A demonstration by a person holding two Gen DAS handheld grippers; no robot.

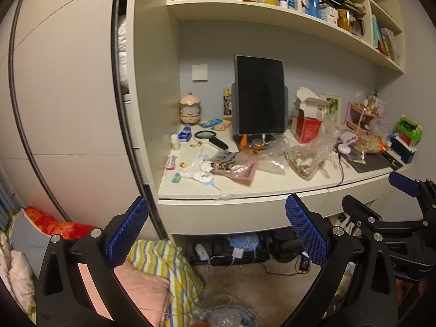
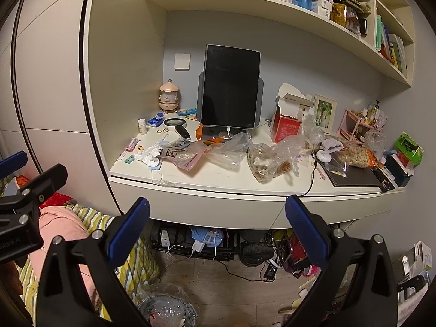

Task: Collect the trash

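On the white desk (image 1: 245,188) lies trash: a crumpled white tissue (image 1: 197,169) over a blue face mask (image 1: 208,181), a pink foil snack bag (image 1: 237,167), an empty clear plastic bag (image 1: 272,154) and a clear bag of shells (image 1: 302,163). The same items show in the right wrist view: tissue (image 2: 150,154), pink bag (image 2: 185,156), bag of shells (image 2: 268,160). My left gripper (image 1: 216,234) is open and empty, below the desk's front edge. My right gripper (image 2: 218,231) is open and empty, also short of the desk (image 2: 218,188).
A tablet on a stand (image 2: 230,87) stands at the back. A torn red box (image 2: 286,125), a bag of nuts (image 2: 354,156), a notebook (image 2: 351,175) and a magnifier (image 2: 177,124) crowd the desk. A bin with a plastic liner (image 2: 166,308) sits on the floor. Bedding (image 2: 70,234) lies left.
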